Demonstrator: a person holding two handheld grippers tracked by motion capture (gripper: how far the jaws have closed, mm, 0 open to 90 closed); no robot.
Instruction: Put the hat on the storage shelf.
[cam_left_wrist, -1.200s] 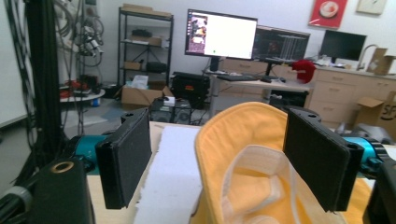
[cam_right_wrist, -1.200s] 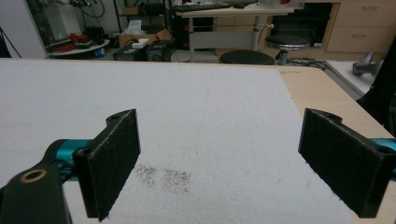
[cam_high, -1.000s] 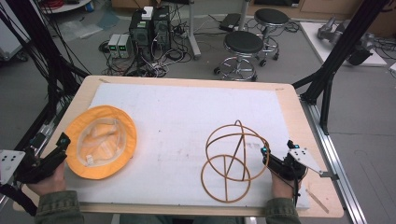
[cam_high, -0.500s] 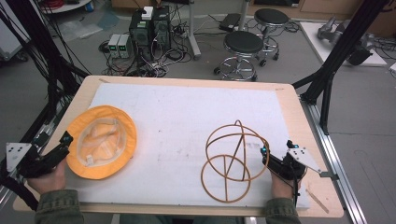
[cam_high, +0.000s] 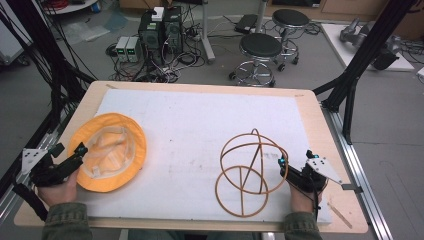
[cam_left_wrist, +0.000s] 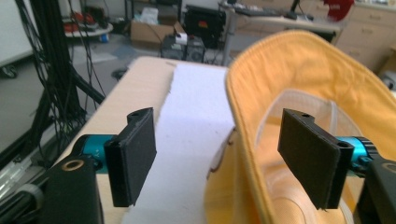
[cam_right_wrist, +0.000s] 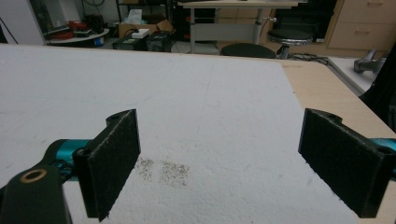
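Tabletop (cam_high: 320, 115) carrying a white foam sheet (cam_high: 200, 130). Orange bucket hat (cam_high: 107, 150), crown down, at the sheet's left edge. Wire-hoop frame (cam_high: 252, 172) standing at right. Left gripper (cam_high: 75, 157): jaws spread, just been closing slightly, straddling the hat's near brim without pressing it. Right gripper (cam_high: 285, 167): jaws spread wide, nothing between them, beside the frame.

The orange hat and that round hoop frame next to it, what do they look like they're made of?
The orange hat looks like soft matte cotton-type fabric: its brim shows a stitched hem and a paler lining inside. The hoop frame looks like thin bent rattan or wood, tan with a slight sheen, though coated wire can't be ruled out.
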